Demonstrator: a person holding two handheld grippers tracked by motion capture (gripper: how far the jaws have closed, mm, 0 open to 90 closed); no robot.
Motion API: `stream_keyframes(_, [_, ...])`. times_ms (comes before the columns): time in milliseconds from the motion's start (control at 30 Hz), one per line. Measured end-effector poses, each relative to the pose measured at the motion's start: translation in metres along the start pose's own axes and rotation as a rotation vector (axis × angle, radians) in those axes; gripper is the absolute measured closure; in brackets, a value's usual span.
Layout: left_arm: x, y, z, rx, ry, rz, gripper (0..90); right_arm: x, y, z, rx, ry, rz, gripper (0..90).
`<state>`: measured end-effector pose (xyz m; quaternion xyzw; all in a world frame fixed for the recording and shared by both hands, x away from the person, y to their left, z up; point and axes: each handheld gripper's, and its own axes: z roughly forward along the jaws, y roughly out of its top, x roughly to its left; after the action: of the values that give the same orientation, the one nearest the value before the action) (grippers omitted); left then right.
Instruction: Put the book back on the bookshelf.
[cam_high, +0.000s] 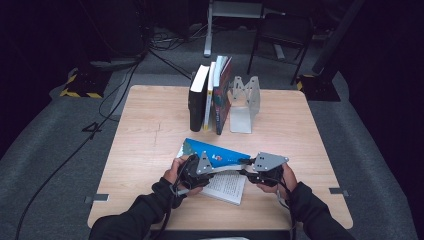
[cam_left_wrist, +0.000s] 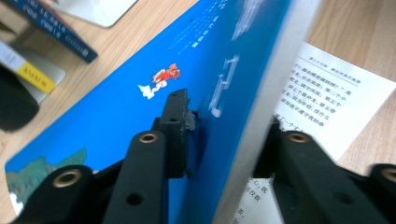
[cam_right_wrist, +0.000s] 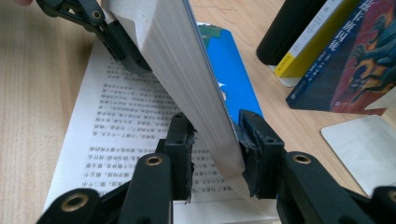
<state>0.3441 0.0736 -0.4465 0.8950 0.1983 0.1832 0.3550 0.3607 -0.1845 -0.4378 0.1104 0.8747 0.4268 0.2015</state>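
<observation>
A book with a blue cover (cam_high: 220, 152) lies open near the front of the wooden table (cam_high: 145, 130). Its printed page (cam_high: 227, 187) rests flat, while the cover and a thick block of pages (cam_right_wrist: 187, 60) stand tilted up. My left gripper (cam_high: 201, 168) is shut on this raised part from the left. One of its pads presses the blue cover (cam_left_wrist: 140, 126) and the other sits behind the page edge. My right gripper (cam_high: 248, 168) is shut on the same page block from the right, with one jaw on each side (cam_right_wrist: 215, 128).
Three upright books (cam_high: 210, 97) stand at the back of the table against a metal bookend (cam_high: 245, 102). On the floor beyond the table stand a chair (cam_high: 280, 35) and loose cables (cam_high: 120, 85).
</observation>
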Motion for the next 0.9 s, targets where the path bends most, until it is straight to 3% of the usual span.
stream_keyframes(167, [0.001, -0.003, 0.0, -0.031, 0.0, 0.025, 74.4, 0.001, 0.002, -0.004, -0.015, -0.041, -0.011, 58.4])
stream_keyframes(267, [0.004, -0.005, -0.003, -0.053, -0.01, 0.02, 75.0, -0.007, -0.003, -0.013, -0.041, -0.061, 0.042, 46.8])
stream_keyframes(300, [0.006, -0.005, -0.004, -0.068, -0.017, 0.024, 75.4, -0.012, -0.008, -0.017, -0.054, -0.066, 0.076, 46.2])
stream_keyframes(333, [0.008, -0.006, -0.005, -0.079, -0.023, 0.014, 75.7, -0.023, -0.021, -0.021, -0.058, -0.057, 0.153, 44.9])
stream_keyframes(367, [0.011, -0.008, -0.008, -0.101, -0.036, -0.002, 75.7, -0.023, -0.021, -0.021, -0.058, -0.057, 0.153, 44.9])
stream_keyframes(467, [0.018, -0.009, -0.014, -0.135, -0.046, -0.024, 76.5, -0.038, -0.048, -0.022, 0.02, -0.095, 0.219, 44.5])
stream_keyframes(533, [0.019, -0.009, -0.015, -0.142, -0.045, -0.029, 76.7, -0.041, -0.053, -0.022, 0.028, -0.092, 0.238, 44.5])
stream_keyframes(567, [0.02, -0.009, -0.016, -0.141, -0.046, -0.039, 76.8, -0.043, -0.06, -0.019, 0.058, -0.085, 0.261, 44.5])
stream_keyframes(700, [0.022, -0.012, -0.02, -0.151, -0.054, -0.04, 76.9, -0.042, -0.067, -0.006, 0.128, -0.063, 0.263, 43.8])
stream_keyframes(767, [0.022, -0.012, -0.021, -0.157, -0.055, -0.043, 76.9, -0.042, -0.068, 0.001, 0.124, -0.038, 0.285, 43.8])
stream_keyframes(900, [0.024, -0.013, -0.025, -0.176, -0.063, -0.055, 77.0, -0.039, -0.066, 0.011, 0.143, -0.023, 0.264, 43.3])
